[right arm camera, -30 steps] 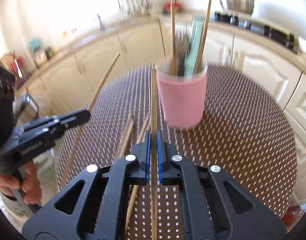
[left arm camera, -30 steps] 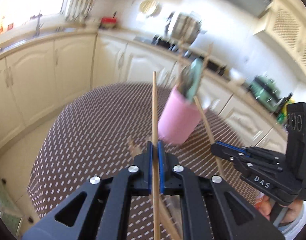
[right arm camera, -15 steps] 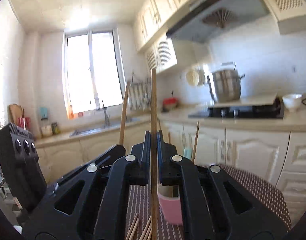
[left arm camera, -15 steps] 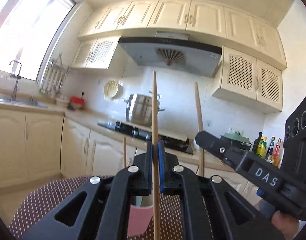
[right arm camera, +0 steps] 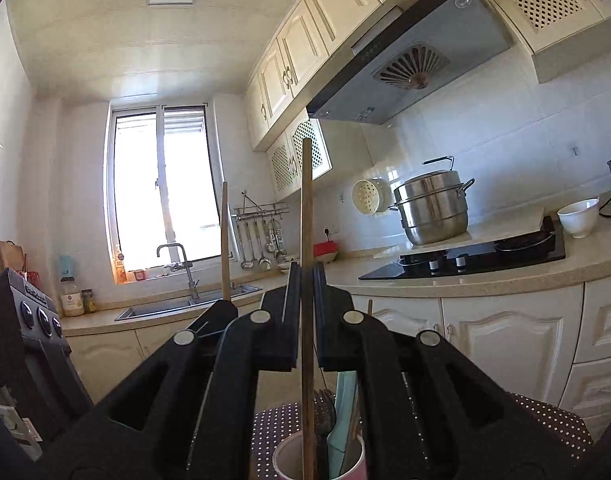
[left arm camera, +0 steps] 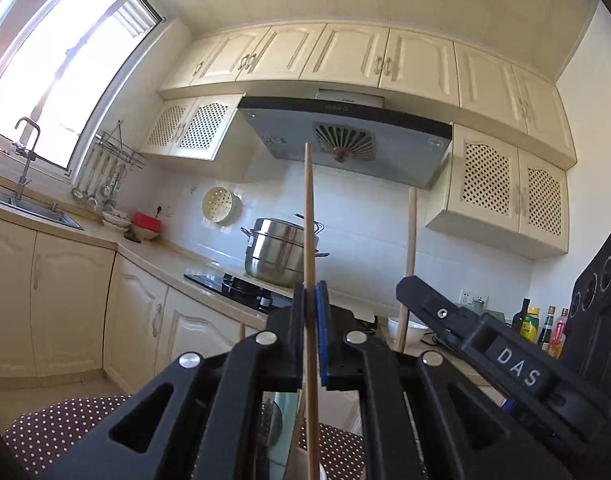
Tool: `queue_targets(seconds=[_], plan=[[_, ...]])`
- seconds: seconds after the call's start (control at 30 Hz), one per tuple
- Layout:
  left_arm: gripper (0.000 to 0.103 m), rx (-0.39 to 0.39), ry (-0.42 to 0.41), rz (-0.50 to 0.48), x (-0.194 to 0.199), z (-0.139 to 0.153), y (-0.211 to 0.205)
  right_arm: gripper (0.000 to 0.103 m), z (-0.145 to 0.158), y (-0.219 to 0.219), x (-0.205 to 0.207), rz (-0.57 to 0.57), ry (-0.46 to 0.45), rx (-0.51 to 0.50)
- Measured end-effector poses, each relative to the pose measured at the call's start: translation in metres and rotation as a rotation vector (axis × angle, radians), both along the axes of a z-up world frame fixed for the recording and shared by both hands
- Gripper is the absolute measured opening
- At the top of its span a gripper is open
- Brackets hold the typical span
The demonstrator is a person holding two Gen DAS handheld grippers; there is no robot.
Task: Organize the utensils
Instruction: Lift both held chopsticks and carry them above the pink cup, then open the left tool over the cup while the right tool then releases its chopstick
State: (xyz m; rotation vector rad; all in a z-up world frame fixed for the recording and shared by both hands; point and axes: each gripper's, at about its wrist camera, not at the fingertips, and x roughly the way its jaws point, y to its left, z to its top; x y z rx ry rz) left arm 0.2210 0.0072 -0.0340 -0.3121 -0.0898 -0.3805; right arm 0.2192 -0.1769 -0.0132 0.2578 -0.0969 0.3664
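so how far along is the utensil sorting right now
Partly done: the pink cup on the dotted table already holds a few utensils. In hand: the right tongs are shut on one upright wooden chopstick above the cup, and the left tongs grip another chopstick. Left: lowering both into the cup. Whether more lie loose on the table cannot be seen now.

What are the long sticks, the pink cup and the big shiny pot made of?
Each long stick looks like bare wood or bamboo: pale tan, matte, thin and straight. The pink cup has a smooth matte rim, so probably plastic, though it could be ceramic. The big pot looks like polished steel: silvery and mirror-bright, with reflections on its side.
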Motion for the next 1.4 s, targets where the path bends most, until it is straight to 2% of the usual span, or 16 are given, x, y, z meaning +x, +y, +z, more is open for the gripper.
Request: queue_targets(seconds=[0.33, 0.7, 0.73, 0.8, 0.87, 1.0, 1.17, 1.4], plan=[[0.005, 0.005, 0.041, 0.012, 0.033, -0.029, 0.0, 0.007, -0.005, 0.006, 0.021, -0.006, -0.014, 0.009], [0.007, -0.006, 0.081, 0.001, 0.041, -0.045, 0.009, 0.007, -0.017, 0.013, 0.031, -0.015, 0.004, -0.02], [0.009, -0.009, 0.082, 0.001, 0.041, -0.045, 0.011, 0.007, -0.019, 0.013, 0.031, -0.017, 0.009, -0.024], [0.03, -0.015, 0.081, 0.017, 0.04, -0.045, 0.014, 0.007, -0.02, 0.013, 0.032, -0.019, 0.019, -0.028], [0.031, -0.007, 0.084, 0.017, 0.039, -0.042, 0.016, 0.007, -0.021, 0.013, 0.032, -0.021, 0.028, -0.035], [0.032, 0.057, 0.063, 0.053, 0.03, -0.033, 0.011, 0.007, -0.023, 0.015, 0.029, -0.024, 0.041, -0.048], [0.048, 0.087, 0.07, 0.095, 0.021, -0.021, 0.013, 0.007, -0.022, 0.013, 0.024, -0.031, 0.044, -0.056], [0.055, 0.147, 0.124, 0.153, 0.018, -0.015, 0.018, 0.007, -0.025, 0.016, 0.02, -0.037, 0.063, -0.075]])
